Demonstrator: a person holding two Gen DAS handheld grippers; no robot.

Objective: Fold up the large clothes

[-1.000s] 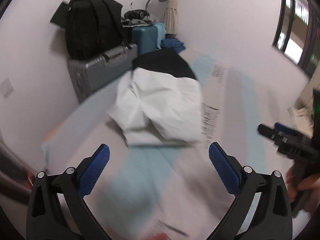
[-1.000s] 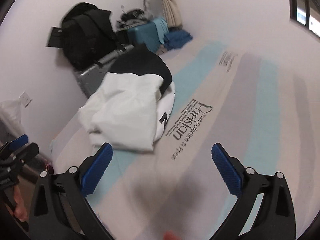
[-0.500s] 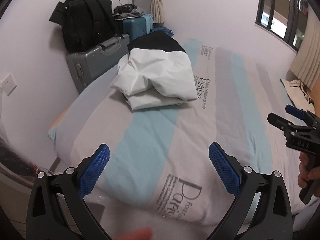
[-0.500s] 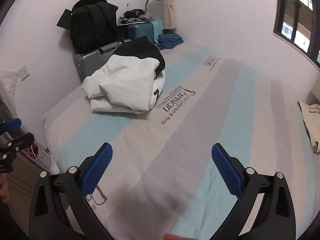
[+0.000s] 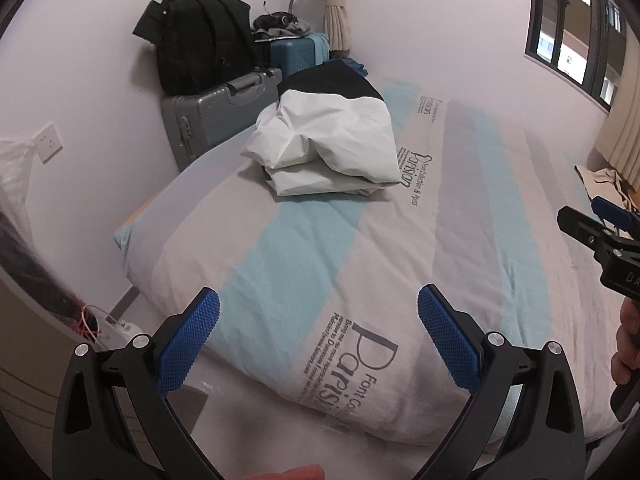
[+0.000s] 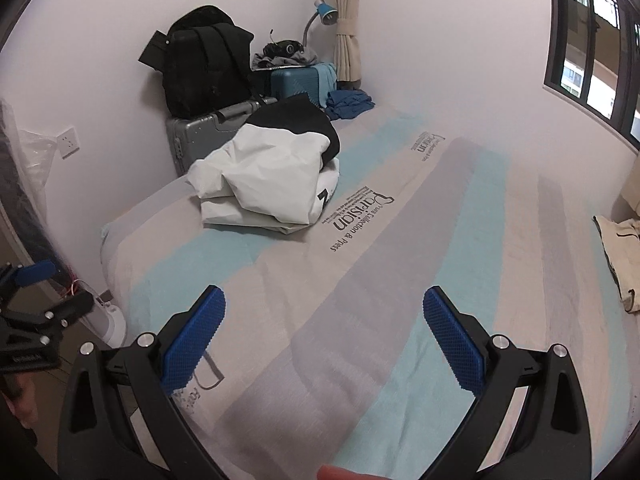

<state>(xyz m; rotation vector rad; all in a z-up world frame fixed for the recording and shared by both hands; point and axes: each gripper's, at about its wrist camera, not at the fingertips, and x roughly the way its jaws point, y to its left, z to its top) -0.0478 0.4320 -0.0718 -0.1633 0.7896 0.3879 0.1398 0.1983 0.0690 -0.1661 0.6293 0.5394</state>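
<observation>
1. Jacket [image 5: 324, 148]: a white and black garment, lying bunched and roughly doubled over on the far left part of the bed [image 5: 460, 240], close to the grey suitcase [image 5: 212, 116].
2. It looks light, soft and limp, with a smooth shell that could slide under the pads; it will likely sag and drag rather than hold any shape.
3. I judge the best hold is a corner or hem of the white layers at the near edge, one gripper to each side, pinching few layers.
4. Left gripper [image 5: 318, 326]: jaws wide apart, empty, over the near end of the bed; the jacket is well ahead, slightly left of centre.
5. Right gripper [image 6: 324, 326]: jaws also wide apart, empty; the jacket is well ahead and to the left.
</observation>
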